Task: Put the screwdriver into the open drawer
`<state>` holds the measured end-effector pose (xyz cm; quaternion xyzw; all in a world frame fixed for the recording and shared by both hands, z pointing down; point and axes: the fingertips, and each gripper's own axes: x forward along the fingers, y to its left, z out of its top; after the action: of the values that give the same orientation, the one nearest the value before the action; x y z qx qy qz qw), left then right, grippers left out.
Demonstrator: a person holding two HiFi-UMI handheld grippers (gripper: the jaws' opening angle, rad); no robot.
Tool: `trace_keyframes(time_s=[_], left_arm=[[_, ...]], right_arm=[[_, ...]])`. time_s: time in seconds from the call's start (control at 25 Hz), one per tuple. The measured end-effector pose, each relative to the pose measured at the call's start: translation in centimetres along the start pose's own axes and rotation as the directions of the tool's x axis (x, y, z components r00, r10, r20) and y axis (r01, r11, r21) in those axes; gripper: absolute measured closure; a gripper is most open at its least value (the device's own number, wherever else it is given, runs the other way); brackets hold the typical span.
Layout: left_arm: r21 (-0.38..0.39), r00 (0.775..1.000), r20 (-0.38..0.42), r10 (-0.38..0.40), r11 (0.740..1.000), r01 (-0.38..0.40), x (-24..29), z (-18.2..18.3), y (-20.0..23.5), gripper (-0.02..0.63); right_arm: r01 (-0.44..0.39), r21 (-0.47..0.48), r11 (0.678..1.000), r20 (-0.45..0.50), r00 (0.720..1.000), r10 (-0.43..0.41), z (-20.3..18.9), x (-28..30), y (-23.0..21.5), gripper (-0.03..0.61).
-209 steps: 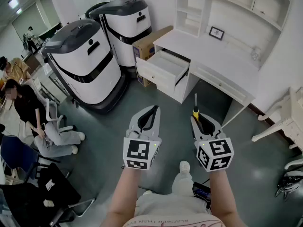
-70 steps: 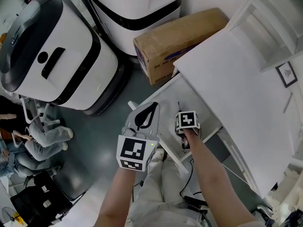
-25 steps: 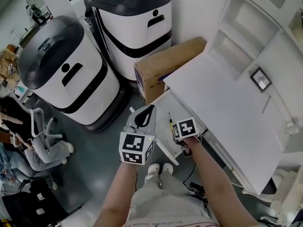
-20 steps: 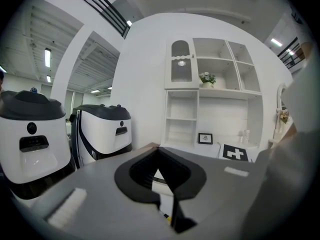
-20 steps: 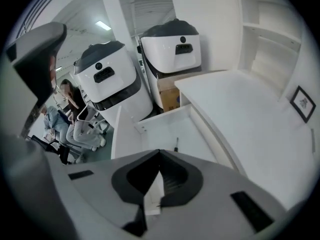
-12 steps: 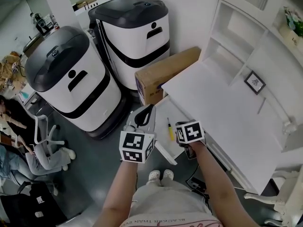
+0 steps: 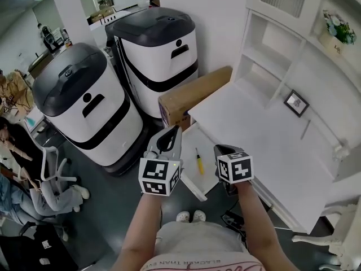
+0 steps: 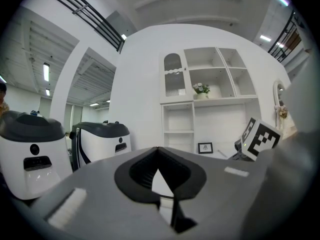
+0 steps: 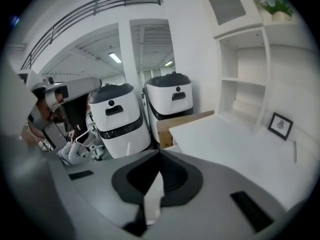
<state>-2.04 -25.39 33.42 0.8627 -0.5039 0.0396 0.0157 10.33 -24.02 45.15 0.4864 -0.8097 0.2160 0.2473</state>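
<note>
- Our right gripper (image 7: pixel 221 149) is closed right down. In the right gripper view (image 9: pixel 160 151) its jaws meet at the tips with nothing between them, so it carries nothing.
- Our left gripper (image 7: pixel 171 130) is closed as well. Its own view (image 8: pixel 157 148) shows the tips together and no object in the gap.
- Neither gripper touches the screwdriver (image 7: pixel 198 162). It lies by itself just below the middle of the head view, yellow handle toward the bottom, between the two grippers.
- It rests on the white floor of the open drawer (image 7: pixel 190 186), which juts toward the lower left from the desk (image 7: pixel 254 123).
- We judge the placing step done, because the tool is inside the drawer and free of both jaws.
- The next move calls only for keeping both grippers clear of the drawer so the tool isn't disturbed. The task does not ask us to shut the drawer.
- Further out, a cardboard box (image 7: pixel 192 97) stands above the drawer, and two white-and-black machines (image 7: pixel 84 112) fill the upper left.
</note>
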Motion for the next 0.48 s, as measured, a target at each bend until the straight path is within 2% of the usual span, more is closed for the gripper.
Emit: trace_keyframes(time_s=[0.28, 0.48], left_arm=[[0.009, 0.997, 0.076, 0.013, 1.000, -0.013, -0.6, 2.4, -0.1, 0.609], [0.015, 0.992, 0.130, 0.009, 1.000, -0.012, -0.8, 4.3, -0.1, 0.609]], right_arm=[[0.043, 0.012, 0.999, 0.181, 0.982, -0.045, 4.3, -4.7, -1.3, 0.572], [0.099, -0.033, 0.995, 0.363, 0.929, -0.080, 7.7, -8.2, -1.6, 0.572]])
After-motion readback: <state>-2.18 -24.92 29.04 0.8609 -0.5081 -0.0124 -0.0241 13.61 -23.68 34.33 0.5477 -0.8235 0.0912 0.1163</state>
